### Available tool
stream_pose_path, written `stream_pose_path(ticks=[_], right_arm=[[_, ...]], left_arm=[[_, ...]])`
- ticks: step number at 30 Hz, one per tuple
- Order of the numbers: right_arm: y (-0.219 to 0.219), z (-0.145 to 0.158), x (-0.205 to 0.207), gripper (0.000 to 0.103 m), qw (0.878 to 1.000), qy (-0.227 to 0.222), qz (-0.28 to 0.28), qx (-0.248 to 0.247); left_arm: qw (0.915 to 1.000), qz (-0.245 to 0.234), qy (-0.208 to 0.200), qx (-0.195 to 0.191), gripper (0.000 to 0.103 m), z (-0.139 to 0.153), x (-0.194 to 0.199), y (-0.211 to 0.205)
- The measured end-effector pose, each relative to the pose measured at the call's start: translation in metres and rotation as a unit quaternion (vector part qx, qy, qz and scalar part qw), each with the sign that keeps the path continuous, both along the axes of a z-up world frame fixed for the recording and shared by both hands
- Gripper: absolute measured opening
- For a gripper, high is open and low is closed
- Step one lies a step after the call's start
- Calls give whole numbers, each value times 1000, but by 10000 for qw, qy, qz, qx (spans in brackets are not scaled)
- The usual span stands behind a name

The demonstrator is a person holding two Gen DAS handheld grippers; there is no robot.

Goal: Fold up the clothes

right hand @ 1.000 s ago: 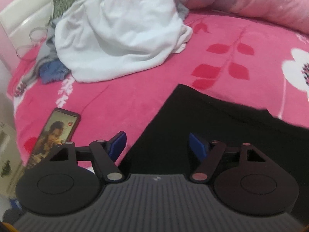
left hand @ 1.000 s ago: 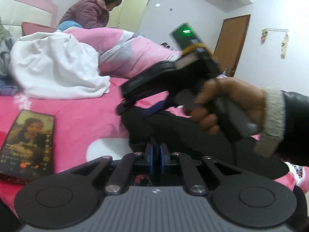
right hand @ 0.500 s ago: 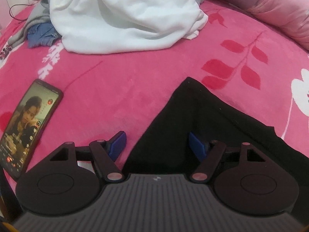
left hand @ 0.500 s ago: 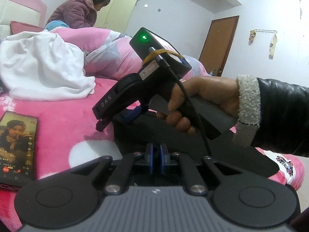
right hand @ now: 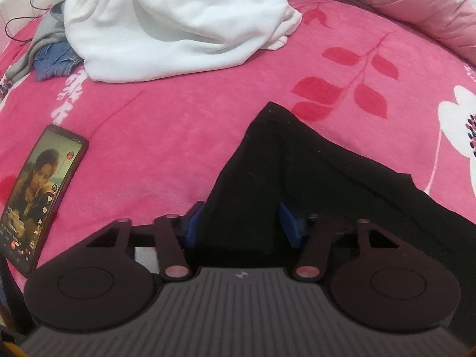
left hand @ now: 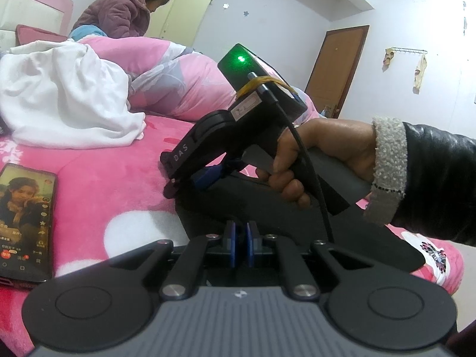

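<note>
A flat black fabric garment (right hand: 312, 178) lies on the bright pink fleece bedspread (right hand: 178, 125), one corner pointing up the bed. The right gripper (right hand: 241, 223) tilts down over that corner; its jaws have just been closing, with the cloth's edge between the blue pads, though whether they press it I cannot tell. The left gripper (left hand: 241, 245) is clamped on the garment's near edge. A lit smartphone (right hand: 38, 196) lies well left; a crumpled white cloth (right hand: 178, 20) sits beyond.

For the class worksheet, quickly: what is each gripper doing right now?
Left gripper: shut; a grip on the black fabric garment cannot be told.
Right gripper: open, jaws just been closing, garment between them.
</note>
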State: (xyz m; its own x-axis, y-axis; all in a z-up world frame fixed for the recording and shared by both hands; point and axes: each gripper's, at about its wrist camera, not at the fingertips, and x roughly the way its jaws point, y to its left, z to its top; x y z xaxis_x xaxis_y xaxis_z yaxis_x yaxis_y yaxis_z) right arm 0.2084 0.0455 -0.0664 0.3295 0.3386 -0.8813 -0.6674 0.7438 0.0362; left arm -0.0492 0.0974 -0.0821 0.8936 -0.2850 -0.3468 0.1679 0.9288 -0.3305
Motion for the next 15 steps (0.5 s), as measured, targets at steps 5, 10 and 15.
stream_pose_path(ticks=[5,10,15], right_arm=[[-10,6,3,17,9997,86,-142,186],[-25,14,3,10,9985,59,-267,479],[-43,27,0,10,9960,-60,-371,810]], left_arm=[[9999,21,-77,61,8,6,0,-1],[9998,-16,-171,133,8,16,-1,-7],[9991,-112,-280,290,8,29,1,-20]])
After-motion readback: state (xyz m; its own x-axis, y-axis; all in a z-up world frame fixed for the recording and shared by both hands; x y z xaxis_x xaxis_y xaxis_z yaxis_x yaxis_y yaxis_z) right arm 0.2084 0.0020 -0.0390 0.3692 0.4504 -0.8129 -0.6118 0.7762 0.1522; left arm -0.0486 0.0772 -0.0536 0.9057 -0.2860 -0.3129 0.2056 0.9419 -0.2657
